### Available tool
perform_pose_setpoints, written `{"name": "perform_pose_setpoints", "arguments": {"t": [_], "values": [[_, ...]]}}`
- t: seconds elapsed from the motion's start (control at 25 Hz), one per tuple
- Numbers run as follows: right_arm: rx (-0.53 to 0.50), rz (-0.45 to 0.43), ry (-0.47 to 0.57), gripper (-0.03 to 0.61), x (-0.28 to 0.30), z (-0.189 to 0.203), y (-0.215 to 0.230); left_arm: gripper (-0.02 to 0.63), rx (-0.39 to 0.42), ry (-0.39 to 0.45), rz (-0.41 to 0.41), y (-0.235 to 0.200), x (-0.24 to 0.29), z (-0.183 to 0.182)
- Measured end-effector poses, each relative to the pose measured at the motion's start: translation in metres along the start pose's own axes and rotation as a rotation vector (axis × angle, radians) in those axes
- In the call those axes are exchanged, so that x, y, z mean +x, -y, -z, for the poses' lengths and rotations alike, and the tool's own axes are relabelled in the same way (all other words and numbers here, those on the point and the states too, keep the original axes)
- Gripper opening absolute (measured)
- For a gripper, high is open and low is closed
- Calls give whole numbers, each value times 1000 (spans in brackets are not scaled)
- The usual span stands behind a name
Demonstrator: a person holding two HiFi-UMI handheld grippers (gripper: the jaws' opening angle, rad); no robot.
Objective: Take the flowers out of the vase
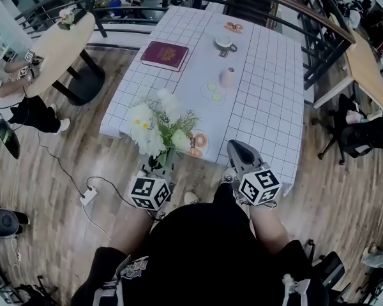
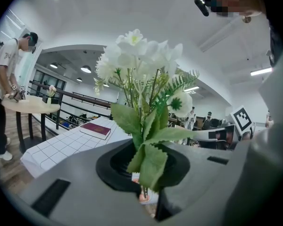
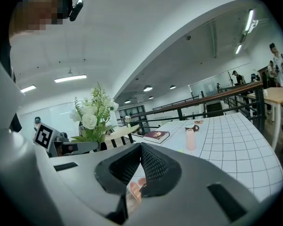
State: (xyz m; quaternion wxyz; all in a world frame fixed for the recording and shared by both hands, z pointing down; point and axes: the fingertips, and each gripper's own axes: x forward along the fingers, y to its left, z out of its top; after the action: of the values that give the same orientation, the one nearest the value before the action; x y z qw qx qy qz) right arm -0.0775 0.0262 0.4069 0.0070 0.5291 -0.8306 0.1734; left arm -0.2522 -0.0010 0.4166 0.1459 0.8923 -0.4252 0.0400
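A bunch of white flowers [image 1: 154,125] with green leaves stands upright in my left gripper [image 1: 161,163], just off the near edge of the white gridded table [image 1: 268,107]. In the left gripper view the stems [image 2: 144,192] run down between the jaws, which are shut on them, and the blooms [image 2: 141,60] fill the middle. A pale pink vase [image 1: 228,77] stands alone mid-table, far from the flowers; it also shows as the vase [image 3: 190,139] in the right gripper view. My right gripper [image 1: 240,152] hovers at the table's near edge, its jaws [image 3: 140,150] shut with nothing between them.
On the table lie a dark red book [image 1: 165,55], a cup on a saucer [image 1: 225,43], a small plate [image 1: 214,92] with green slices and a plate of doughnuts [image 1: 198,141] at the near edge. A round wooden table [image 1: 57,43] and a person [image 1: 6,81] are at the left.
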Motion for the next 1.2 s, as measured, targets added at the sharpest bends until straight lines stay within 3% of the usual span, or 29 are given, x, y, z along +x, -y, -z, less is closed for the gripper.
{"name": "perform_pose_setpoints", "arguments": {"t": [1.2], "values": [[17,-31,-30,21,-1,10,4,57,19,-11,28,22,11,0]]}}
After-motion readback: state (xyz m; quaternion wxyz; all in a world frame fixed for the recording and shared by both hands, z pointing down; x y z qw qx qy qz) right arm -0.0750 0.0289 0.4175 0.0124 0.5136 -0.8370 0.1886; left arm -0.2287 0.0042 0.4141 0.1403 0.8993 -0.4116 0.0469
